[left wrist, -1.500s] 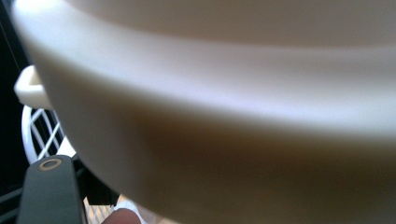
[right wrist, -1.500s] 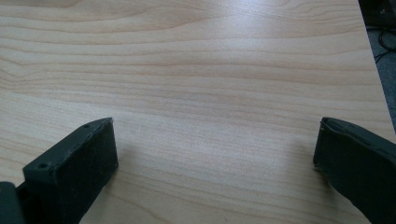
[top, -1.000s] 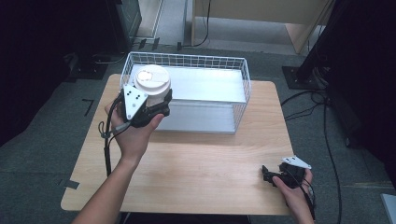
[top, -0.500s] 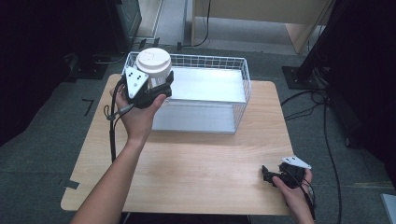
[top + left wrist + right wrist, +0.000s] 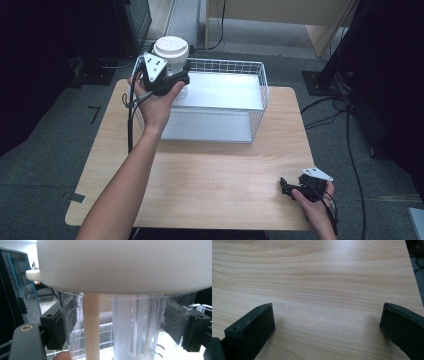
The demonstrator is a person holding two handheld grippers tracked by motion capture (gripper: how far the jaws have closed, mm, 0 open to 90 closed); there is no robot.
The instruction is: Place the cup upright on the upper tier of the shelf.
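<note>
Two grippers at work: left gripper (image 5: 172,82) clenched on a clear lidded cup (image 5: 117,322), held above the wire basket's (image 5: 227,137) left-rear corner w/ a straw (image 5: 91,327) inside. Risk: thin wall could buckle or slip. Basket looks bare. Right gripper (image 5: 286,187) rests released on table (image 5: 210,180).

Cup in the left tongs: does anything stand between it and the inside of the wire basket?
Nothing visible does. The left tongs hold the clear lidded cup at the wire basket's far left corner, above its rim, and the basket is open-topped.
</note>
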